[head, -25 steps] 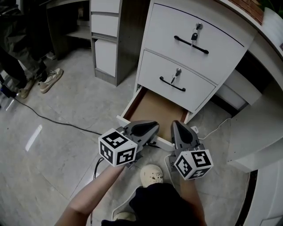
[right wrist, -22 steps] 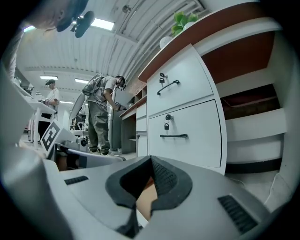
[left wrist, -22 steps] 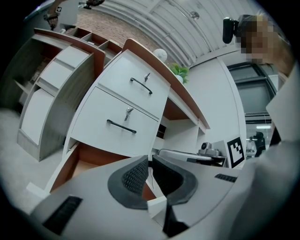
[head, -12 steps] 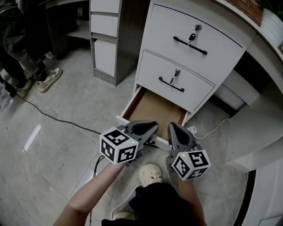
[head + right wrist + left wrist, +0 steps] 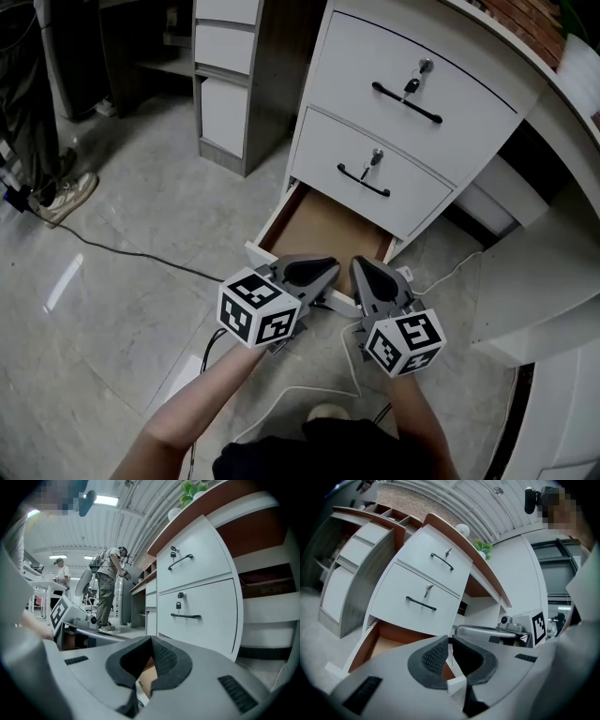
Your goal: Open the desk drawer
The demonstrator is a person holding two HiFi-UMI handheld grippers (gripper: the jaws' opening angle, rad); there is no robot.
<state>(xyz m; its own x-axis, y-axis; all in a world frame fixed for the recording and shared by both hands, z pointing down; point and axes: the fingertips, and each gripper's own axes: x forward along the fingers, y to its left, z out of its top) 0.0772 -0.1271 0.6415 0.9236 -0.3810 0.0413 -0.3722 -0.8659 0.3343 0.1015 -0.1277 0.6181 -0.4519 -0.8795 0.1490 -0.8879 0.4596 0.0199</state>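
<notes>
The white desk cabinet [image 5: 394, 141] has two closed drawers with black handles and keys. Its bottom drawer [image 5: 323, 230] stands pulled out and shows a bare brown floor. My left gripper [image 5: 328, 269] hovers over the drawer's white front edge [image 5: 262, 255]. Its jaws are a narrow slit apart, and the drawer shows through the slit in the left gripper view [image 5: 449, 641]. My right gripper [image 5: 361, 265] is beside it, shut, with nothing held. In the right gripper view [image 5: 151, 638] it points at the cabinet front.
A black cable [image 5: 122, 258] runs across the grey floor at the left, and a white cable [image 5: 455, 274] lies right of the drawer. A bystander's shoe [image 5: 61, 197] is at the far left. Another white drawer unit [image 5: 223, 84] stands behind. My own shoe [image 5: 328, 412] is below the grippers.
My right gripper has shifted slightly left, closer to the left one. My own shoe has drawn back toward me. The bystander's feet have moved left. The drawer stays as far out as before.
</notes>
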